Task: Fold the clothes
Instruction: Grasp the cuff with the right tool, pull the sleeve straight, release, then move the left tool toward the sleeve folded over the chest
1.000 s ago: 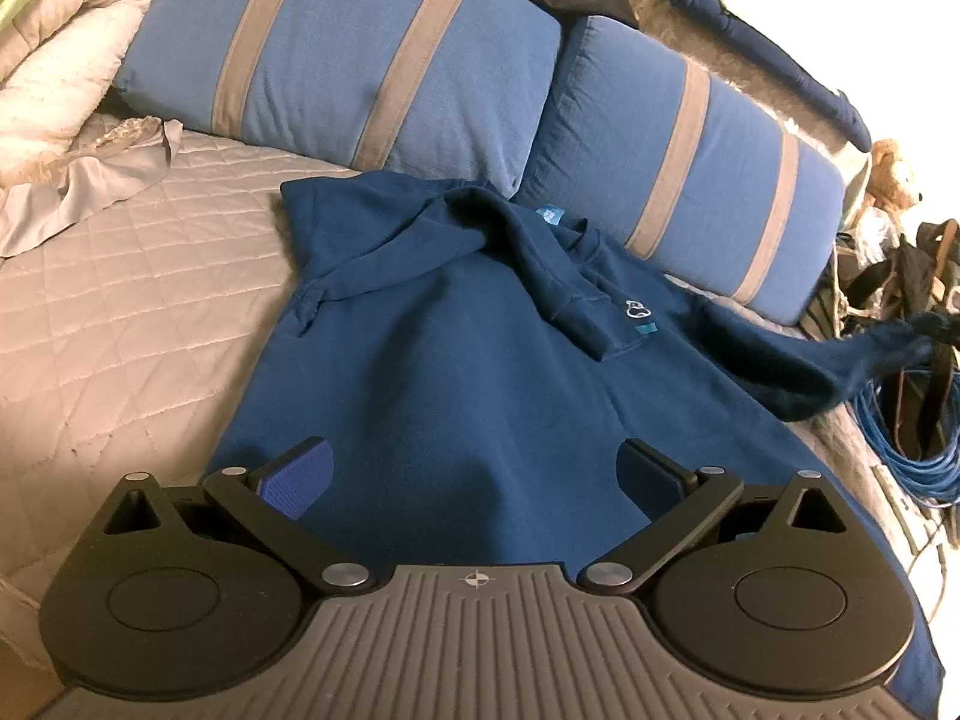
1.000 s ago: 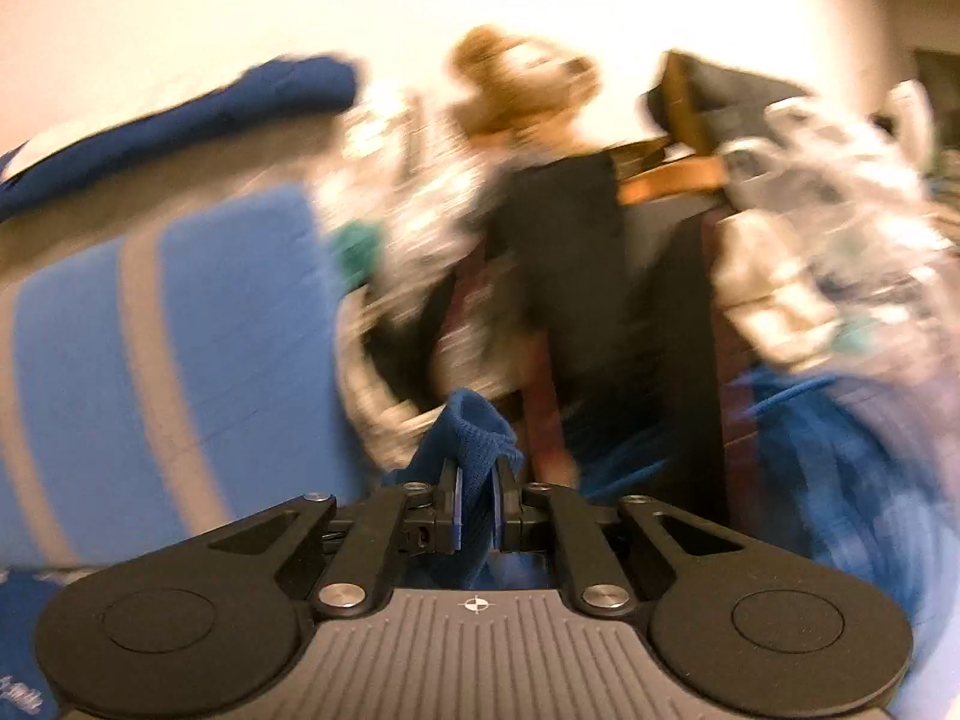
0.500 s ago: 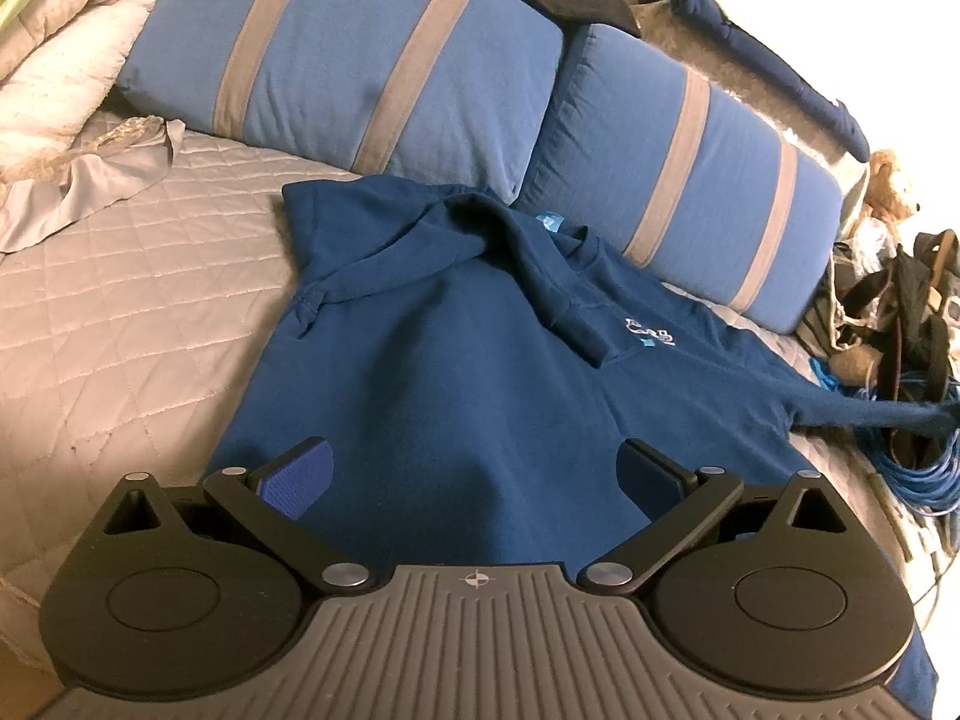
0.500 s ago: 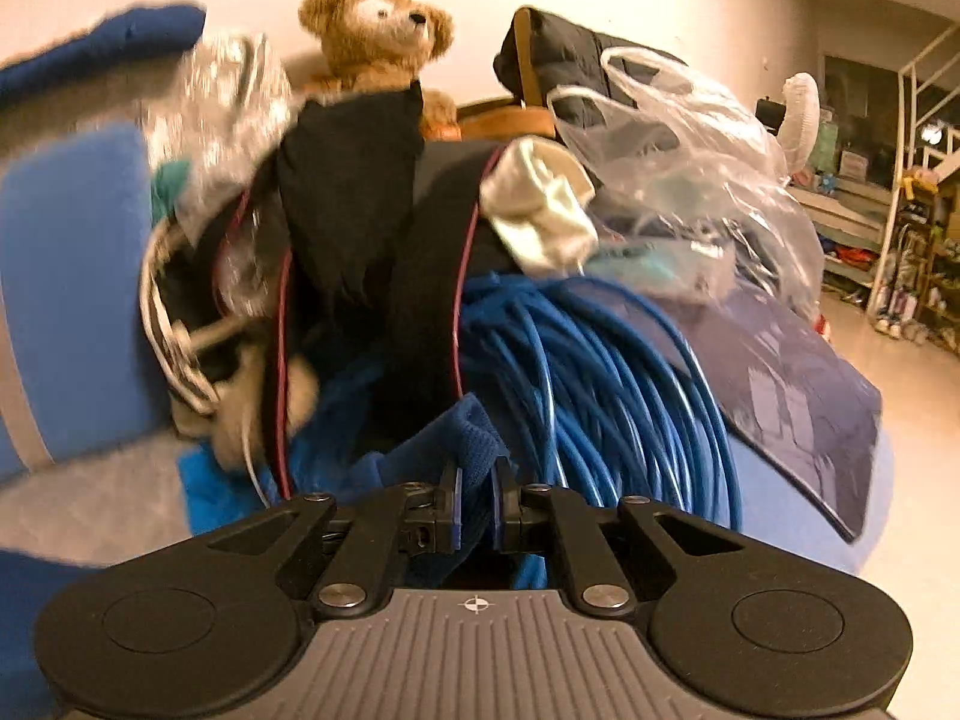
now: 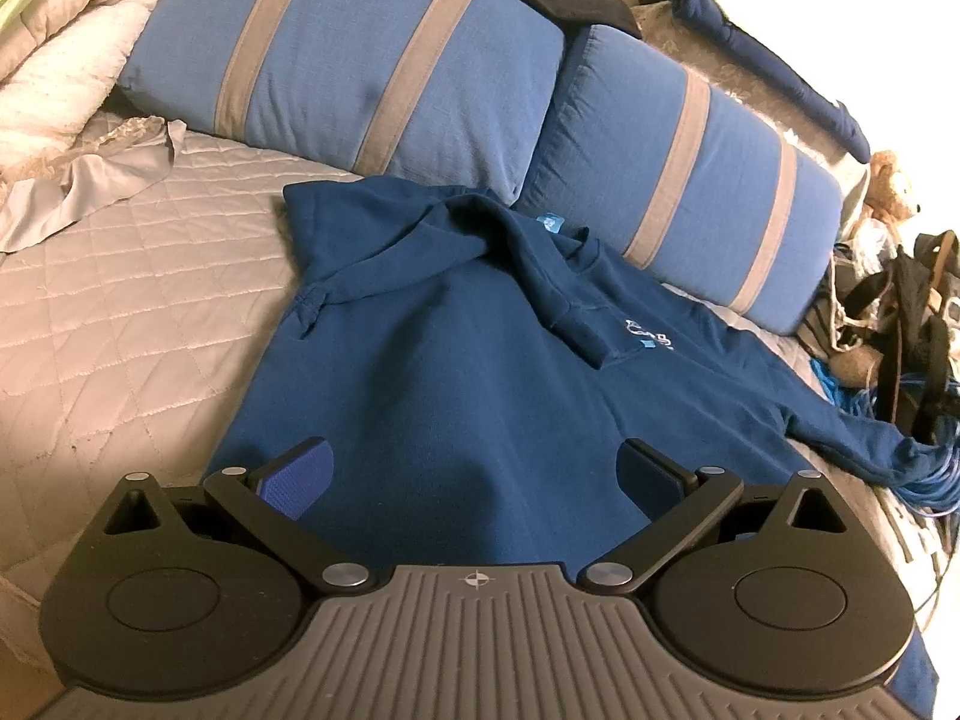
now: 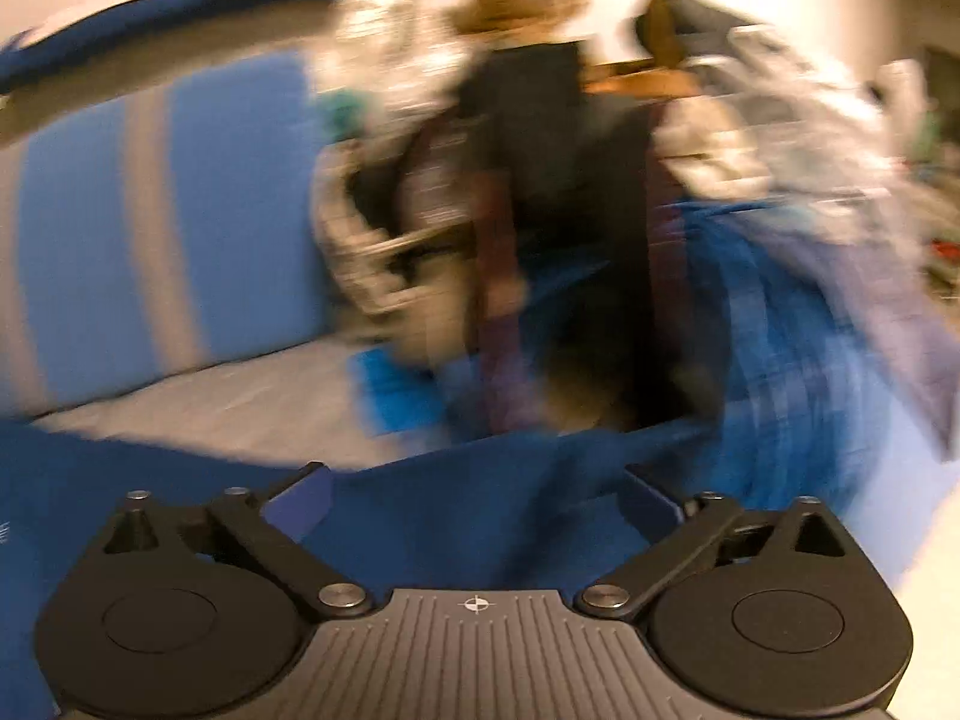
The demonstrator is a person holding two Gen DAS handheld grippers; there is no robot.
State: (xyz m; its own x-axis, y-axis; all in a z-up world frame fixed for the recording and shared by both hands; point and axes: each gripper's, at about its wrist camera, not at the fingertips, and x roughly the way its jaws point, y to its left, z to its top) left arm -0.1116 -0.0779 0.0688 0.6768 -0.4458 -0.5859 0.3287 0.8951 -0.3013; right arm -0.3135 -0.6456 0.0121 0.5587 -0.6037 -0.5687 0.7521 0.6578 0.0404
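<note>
A dark blue hoodie lies flat on the quilted bed, hood toward the pillows, a small white logo on the chest. Its right sleeve is stretched out to the bed's right edge, the cuff resting by the blue cable. My left gripper is open and empty, hovering over the hoodie's lower body. My right gripper is open and empty, just above the blue sleeve fabric. The right wrist view is heavily blurred by motion.
Two blue pillows with grey stripes lean at the head of the bed. A white duvet lies at far left. Beyond the right edge sit a coil of blue cable, dark bags and a teddy bear.
My right gripper pulled the sleeve out to the right, then opened and let it go. The sleeve now lies extended at the bed's edge. The left gripper has not moved.
</note>
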